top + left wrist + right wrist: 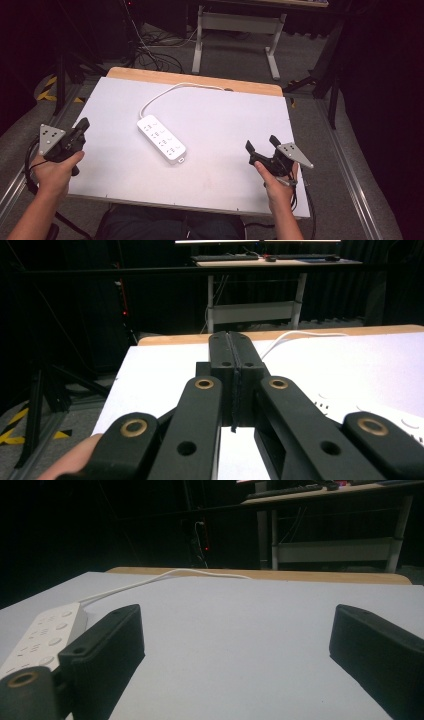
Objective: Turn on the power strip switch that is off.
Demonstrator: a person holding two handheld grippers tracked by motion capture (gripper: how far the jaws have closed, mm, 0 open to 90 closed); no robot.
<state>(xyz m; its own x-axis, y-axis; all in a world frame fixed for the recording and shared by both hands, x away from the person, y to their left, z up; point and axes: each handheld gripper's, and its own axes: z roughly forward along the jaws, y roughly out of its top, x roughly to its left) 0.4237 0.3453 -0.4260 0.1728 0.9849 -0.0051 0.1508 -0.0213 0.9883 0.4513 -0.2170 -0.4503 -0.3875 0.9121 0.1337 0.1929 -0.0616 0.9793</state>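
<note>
Overhead, the white table top (210, 165) takes up the middle of the high view, with a strip of bare wood along its far edge. A white power strip (161, 138) lies slantwise just left of centre, and its white cord (165, 94) loops up toward the top of the board. The strip sits between the two grippers, well apart from both. At the left edge of the frame the left gripper (82, 124) is held in a hand over the table's rim; in the left gripper view its black jaws are pressed flat together with nothing between them. Lower right, the right gripper (261, 143) is held near the table's front edge; in the right gripper view its jaws stand wide apart over bare table, and the power strip shows at the lower left.
</note>
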